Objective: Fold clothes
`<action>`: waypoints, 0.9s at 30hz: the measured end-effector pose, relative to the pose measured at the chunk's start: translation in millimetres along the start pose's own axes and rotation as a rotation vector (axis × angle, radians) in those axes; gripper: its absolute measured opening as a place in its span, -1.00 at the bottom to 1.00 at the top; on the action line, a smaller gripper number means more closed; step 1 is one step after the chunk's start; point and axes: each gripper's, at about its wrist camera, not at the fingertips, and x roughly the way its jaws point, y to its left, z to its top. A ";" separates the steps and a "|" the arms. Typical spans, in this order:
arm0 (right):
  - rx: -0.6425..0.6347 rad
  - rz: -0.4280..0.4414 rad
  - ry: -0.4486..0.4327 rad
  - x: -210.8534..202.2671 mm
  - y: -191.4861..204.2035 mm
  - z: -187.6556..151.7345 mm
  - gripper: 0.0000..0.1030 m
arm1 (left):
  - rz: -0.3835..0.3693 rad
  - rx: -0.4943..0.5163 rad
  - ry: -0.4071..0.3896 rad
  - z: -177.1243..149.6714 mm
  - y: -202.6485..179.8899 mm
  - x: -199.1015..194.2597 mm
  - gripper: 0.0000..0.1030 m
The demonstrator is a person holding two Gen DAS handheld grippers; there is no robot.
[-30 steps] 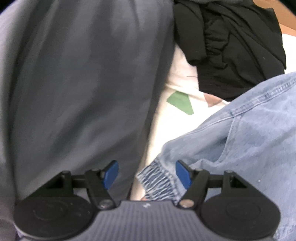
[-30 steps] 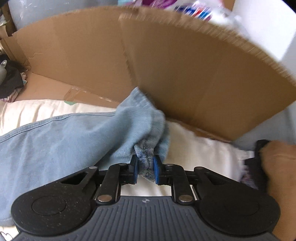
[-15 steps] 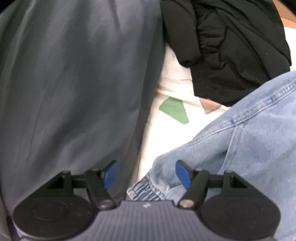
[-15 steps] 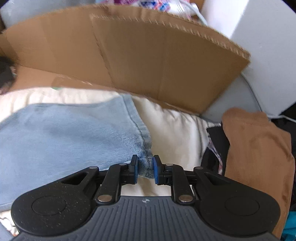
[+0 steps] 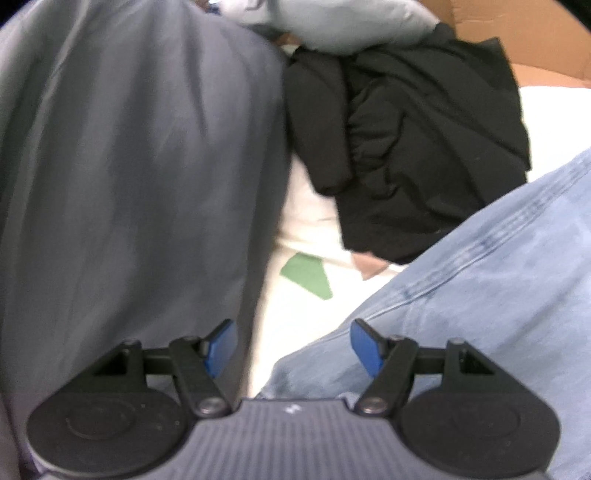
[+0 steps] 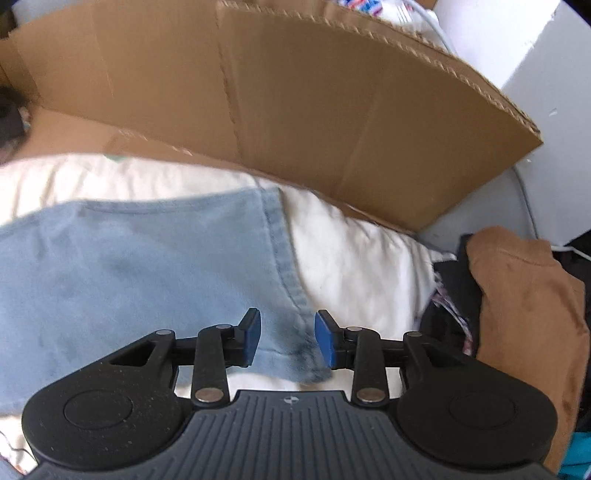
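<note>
Through the left wrist camera I count one pair of light blue jeans [image 5: 480,295], one crumpled black garment [image 5: 406,147], one broad grey cloth [image 5: 129,166] and one pale grey bundle [image 5: 343,22] at the top edge. The jeans fill the lower right and lie on a cream sheet [image 5: 295,317] that carries one green patch [image 5: 306,275]; the black garment sits beyond them, just beside the grey cloth. My left gripper [image 5: 291,349] has its two blue pads spread wide with nothing pressed between them, the denim edge lying below the gap. Compared with a second ago, the frayed hem that showed between these pads has slipped out of sight under the gripper body, and the black garment has drifted toward the centre. Through the right wrist camera I see the same one pair of jeans [image 6: 147,266] lying flat on the cream sheet [image 6: 351,266], one cardboard flap [image 6: 295,110] standing behind, and one brown garment [image 6: 524,306] at the right over some dark clothes. My right gripper [image 6: 287,341] was pinching the denim seam a second ago; its jaws have just been opening, and now the seam lies between the parted pads without being squeezed. The lifted corner of denim has dropped flat onto the sheet.
</note>
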 end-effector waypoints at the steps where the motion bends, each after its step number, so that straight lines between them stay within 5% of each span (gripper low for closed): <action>1: -0.001 0.016 -0.012 -2.4 2.9 1.2 -0.23 | -0.012 0.016 -0.009 0.6 -3.8 -2.1 0.37; 6: -0.016 0.122 -0.069 -12.2 31.2 5.4 -0.23 | -0.115 0.024 -0.009 -0.5 -12.0 -7.1 0.38; 12: -0.040 0.278 -0.124 -13.5 89.3 2.8 -0.23 | -0.275 -0.145 0.058 -6.5 -7.9 1.6 0.41; 27: -0.157 0.487 -0.108 9.7 251.3 -6.1 -0.23 | -0.323 -0.381 0.029 -14.4 -6.6 26.5 0.40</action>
